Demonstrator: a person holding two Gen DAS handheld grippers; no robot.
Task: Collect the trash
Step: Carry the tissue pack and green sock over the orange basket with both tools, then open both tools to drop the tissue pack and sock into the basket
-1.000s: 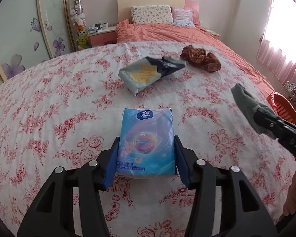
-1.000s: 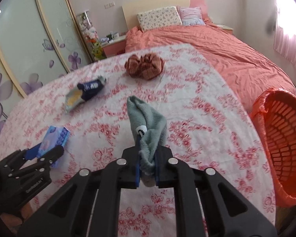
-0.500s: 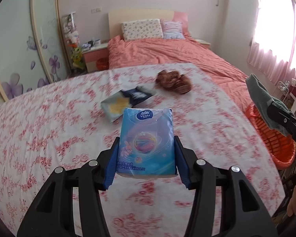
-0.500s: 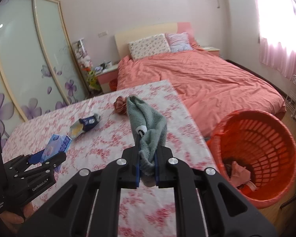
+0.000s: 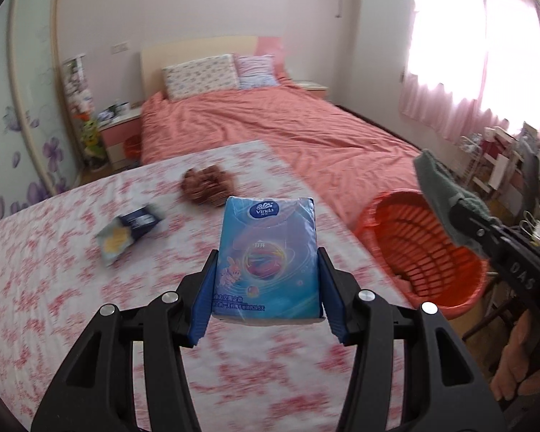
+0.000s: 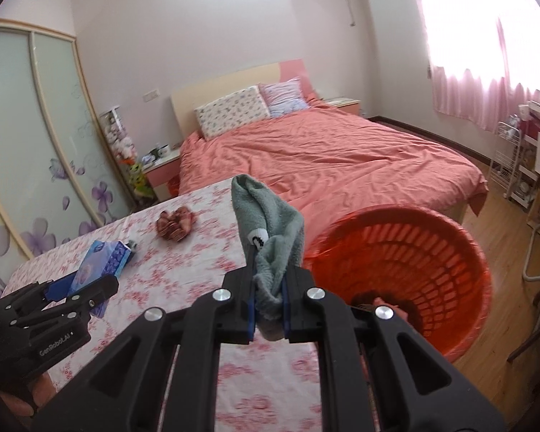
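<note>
Beside the slatted orange plastic basket point(image 6: 460, 252), the grey-green sock point(image 6: 273, 230) looks fuzzy terry cloth; the tissue pack point(image 5: 268, 255) wears glossy, probably plastic, film.

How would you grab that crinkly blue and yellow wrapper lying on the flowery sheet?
The snack wrapper lies flat and crumpled on the flowery sheet, apart from the brown scrunchie. I would come straight down from above and pinch across its narrower width near the puffed middle, where a raised fold probably gives the fingers something to catch. Sliding in from the side would likely just push it along.
</note>
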